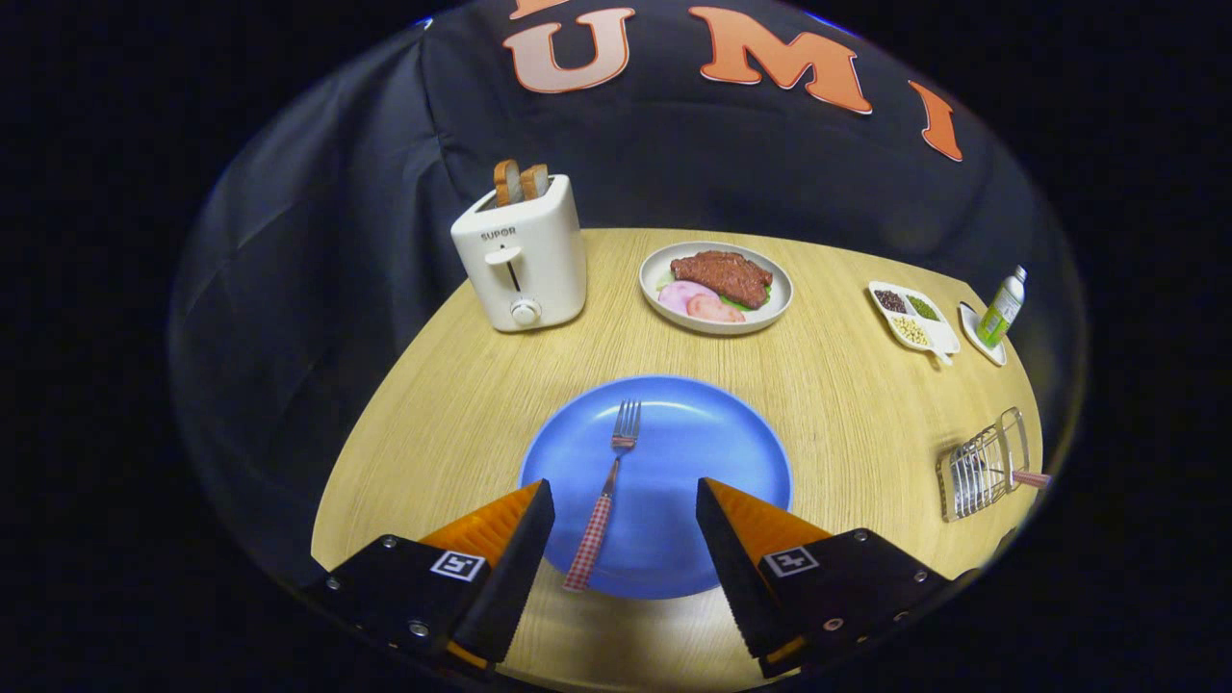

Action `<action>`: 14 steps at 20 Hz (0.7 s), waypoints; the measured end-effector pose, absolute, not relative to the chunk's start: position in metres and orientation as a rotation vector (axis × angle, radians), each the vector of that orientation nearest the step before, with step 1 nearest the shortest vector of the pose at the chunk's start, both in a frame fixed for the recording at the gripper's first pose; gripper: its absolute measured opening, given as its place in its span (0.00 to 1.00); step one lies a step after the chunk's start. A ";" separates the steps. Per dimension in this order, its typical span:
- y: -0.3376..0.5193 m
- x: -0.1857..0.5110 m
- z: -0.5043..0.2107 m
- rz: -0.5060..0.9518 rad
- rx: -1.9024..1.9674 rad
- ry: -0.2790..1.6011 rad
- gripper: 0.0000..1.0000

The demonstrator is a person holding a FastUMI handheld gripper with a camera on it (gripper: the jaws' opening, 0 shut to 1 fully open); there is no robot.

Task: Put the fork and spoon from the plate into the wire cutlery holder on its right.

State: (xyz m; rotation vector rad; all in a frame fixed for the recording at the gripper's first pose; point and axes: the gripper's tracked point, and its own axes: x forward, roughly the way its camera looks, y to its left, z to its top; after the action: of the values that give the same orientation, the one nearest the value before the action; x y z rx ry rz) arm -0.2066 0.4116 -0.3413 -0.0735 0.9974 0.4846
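I see my gripper with fingers spread wide, pinching nothing, poised over the near rim of the blue plate. The fork lies on that plate between the fingers, checked handle toward me, tines pointing away. To the right, well apart from the plate, the wire cutlery holder stands on the table with a handle projecting from it. Beyond sit a toaster with bread, a plate of meat, a divided dish and a bottle.
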 end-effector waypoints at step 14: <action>0.419 -0.230 -0.387 0.500 -0.093 1.115 0.18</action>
State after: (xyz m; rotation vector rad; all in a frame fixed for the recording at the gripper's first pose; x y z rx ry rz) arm -0.2299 0.4193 -0.3873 -0.0930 1.1154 0.5002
